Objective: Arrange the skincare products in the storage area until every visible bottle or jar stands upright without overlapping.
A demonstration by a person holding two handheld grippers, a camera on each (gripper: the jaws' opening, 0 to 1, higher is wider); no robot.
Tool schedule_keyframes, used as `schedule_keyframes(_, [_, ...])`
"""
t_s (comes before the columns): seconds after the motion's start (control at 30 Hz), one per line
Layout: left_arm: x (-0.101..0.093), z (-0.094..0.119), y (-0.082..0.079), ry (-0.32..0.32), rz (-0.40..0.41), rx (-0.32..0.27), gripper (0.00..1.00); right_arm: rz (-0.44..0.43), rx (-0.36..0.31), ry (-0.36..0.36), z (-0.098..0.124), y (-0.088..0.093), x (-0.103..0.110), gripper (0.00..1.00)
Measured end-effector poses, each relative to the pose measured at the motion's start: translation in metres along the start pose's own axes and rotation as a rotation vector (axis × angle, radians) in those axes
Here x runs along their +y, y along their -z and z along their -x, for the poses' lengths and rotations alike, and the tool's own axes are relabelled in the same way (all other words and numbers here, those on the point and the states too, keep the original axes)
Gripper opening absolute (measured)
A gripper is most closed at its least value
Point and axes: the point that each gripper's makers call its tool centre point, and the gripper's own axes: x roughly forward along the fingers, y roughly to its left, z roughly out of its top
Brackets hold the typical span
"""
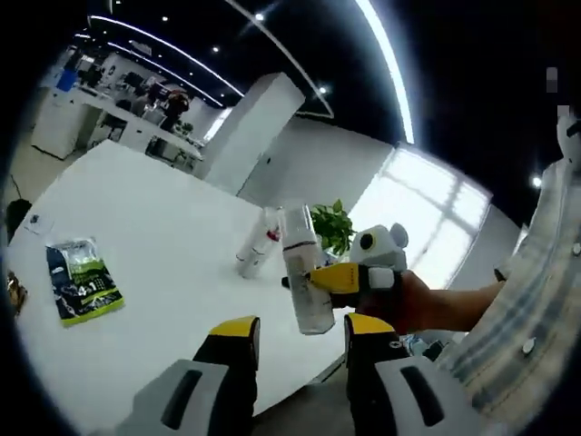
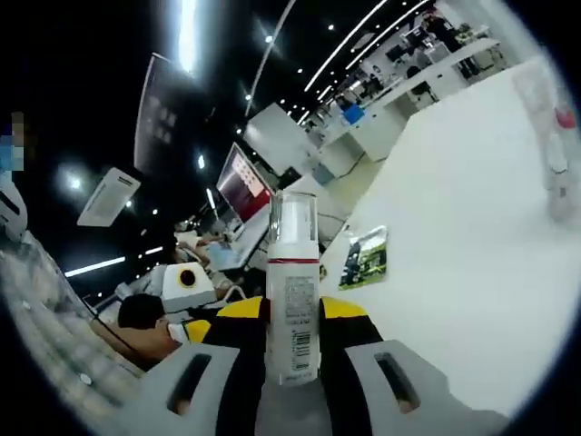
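The right gripper clamps a clear pump bottle upright above the white table's near edge, apparently for standing; the left gripper hangs open.

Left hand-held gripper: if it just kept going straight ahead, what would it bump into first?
Probably the clear pump bottle held by the right hand-held gripper, just beyond the left hand-held gripper; depth is uncertain.
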Motion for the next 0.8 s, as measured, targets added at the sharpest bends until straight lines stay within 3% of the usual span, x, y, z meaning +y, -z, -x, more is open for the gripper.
schedule_keyframes(0.07, [-0.007, -0.001, 0.001, 0.034, 0.005, -0.030, 0.37, -0.006, 0.000, -0.013, -0.002, 0.001, 0.006, 0.20])
schedule_keyframes(0.13, [-0.010, -0.001, 0.012, 0.044, -0.035, 0.030, 0.37, -0.003, 0.000, -0.024, -0.005, 0.003, 0.012, 0.20])
schedule_keyframes(0.4, [-0.024, 0.000, 0.021, 0.109, -0.070, 0.064, 0.39, 0.012, -0.003, -0.063, -0.008, 0.010, 0.034, 0.20])
schedule_keyframes(0.47, [-0.026, -0.001, 0.022, 0.118, -0.076, 0.067, 0.50, 0.016, -0.002, -0.065, -0.009, 0.012, 0.035, 0.20])
schedule_keyframes(0.53, [-0.023, -0.005, 0.021, 0.095, -0.071, 0.047, 0.84, 0.023, 0.000, -0.070, -0.010, 0.014, 0.037, 0.20])
schedule_keyframes(0.57, [-0.019, -0.007, 0.019, 0.071, -0.079, 0.035, 0.95, 0.027, 0.001, -0.072, -0.011, 0.015, 0.039, 0.20])
schedule_keyframes(0.6, [-0.018, -0.007, 0.018, 0.067, -0.083, 0.034, 1.00, 0.028, 0.000, -0.074, -0.011, 0.015, 0.040, 0.20])
schedule_keyframes(0.7, [-0.019, -0.003, 0.017, 0.080, -0.081, 0.029, 0.90, 0.039, 0.010, -0.088, -0.014, 0.018, 0.048, 0.20])
schedule_keyframes(0.8, [-0.019, -0.003, 0.017, 0.075, -0.093, 0.032, 0.90, 0.048, 0.022, -0.118, -0.019, 0.021, 0.057, 0.20])
